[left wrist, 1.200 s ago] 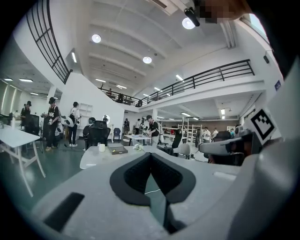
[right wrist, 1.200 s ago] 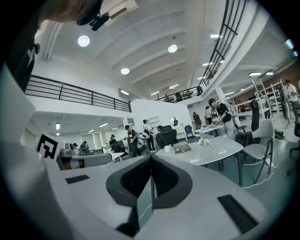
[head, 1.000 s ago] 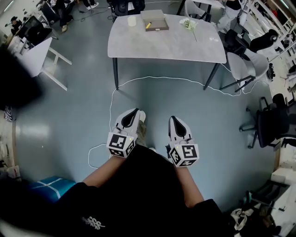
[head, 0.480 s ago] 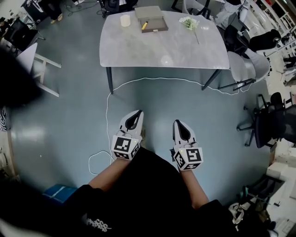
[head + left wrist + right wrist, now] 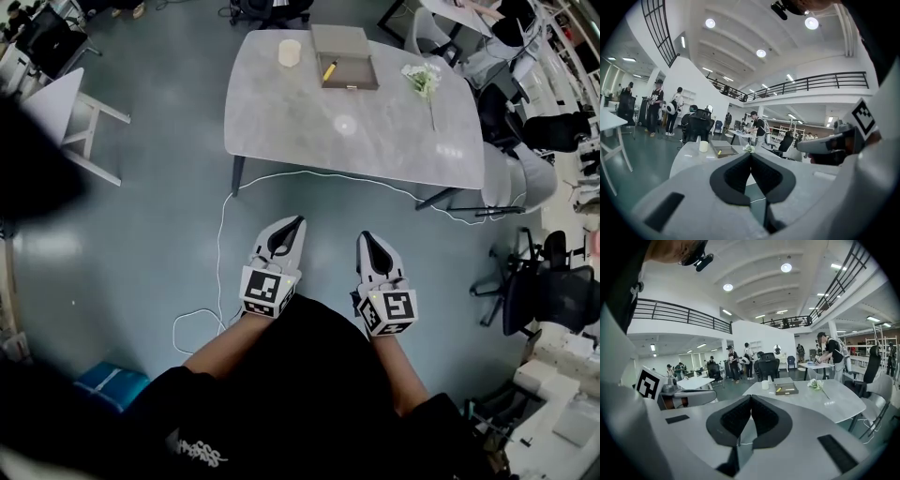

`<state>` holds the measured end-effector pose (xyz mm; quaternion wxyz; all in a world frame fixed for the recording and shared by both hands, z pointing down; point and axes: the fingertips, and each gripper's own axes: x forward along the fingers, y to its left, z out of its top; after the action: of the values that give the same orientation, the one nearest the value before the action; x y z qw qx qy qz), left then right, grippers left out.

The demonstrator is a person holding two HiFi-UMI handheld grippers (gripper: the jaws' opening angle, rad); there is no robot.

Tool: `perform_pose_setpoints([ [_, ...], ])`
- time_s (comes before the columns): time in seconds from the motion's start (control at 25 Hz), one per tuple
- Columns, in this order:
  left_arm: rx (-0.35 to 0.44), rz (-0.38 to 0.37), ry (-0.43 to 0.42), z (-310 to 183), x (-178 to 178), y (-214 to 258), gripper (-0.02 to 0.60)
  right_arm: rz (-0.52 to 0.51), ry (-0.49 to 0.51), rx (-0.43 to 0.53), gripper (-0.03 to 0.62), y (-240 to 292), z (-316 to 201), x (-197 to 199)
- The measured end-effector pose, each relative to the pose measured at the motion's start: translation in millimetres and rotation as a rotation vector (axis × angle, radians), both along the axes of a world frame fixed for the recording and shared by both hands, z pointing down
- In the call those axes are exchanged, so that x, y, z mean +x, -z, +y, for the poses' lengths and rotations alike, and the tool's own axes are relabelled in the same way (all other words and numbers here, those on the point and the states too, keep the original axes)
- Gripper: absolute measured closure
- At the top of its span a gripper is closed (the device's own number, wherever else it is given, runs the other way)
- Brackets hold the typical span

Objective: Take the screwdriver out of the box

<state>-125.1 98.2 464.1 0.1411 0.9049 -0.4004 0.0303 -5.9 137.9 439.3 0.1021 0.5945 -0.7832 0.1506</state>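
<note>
The left gripper (image 5: 296, 221) and right gripper (image 5: 364, 236) have their jaws together, empty; the screwdriver (image 5: 329, 70) lies well ahead of both, inside the box (image 5: 355, 67).

Table (image 5: 309, 122) and box (image 5: 361, 73) nearer than a second ago, further right.

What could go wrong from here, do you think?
A white cable lies on the floor between the person and the table; they could trip on it.
The screwdriver lies in the open box, with a cup near it; a careless reach might tip the cup.
The left tongs and right tongs are shut, so they may just push the screwdriver unless opened.
</note>
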Motion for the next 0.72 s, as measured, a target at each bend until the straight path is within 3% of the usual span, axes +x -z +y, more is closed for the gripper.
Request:
perform_pose_setpoints([
  [0.28, 0.037, -0.016, -0.034, -55, -17, 18, 0.565, -0.013, -0.053, 0.039, 0.582, 17, -72, -6],
  [0.48, 0.041, -0.052, -0.059, -87, -19, 11, 0.565, -0.024, -0.100, 0.021, 0.582, 7, -88, 2],
  [0.72, -0.003, -0.044, -0.067, -110, -7, 1, 0.565, -0.031, -0.123, 0.018, 0.582, -1, -110, 27],
])
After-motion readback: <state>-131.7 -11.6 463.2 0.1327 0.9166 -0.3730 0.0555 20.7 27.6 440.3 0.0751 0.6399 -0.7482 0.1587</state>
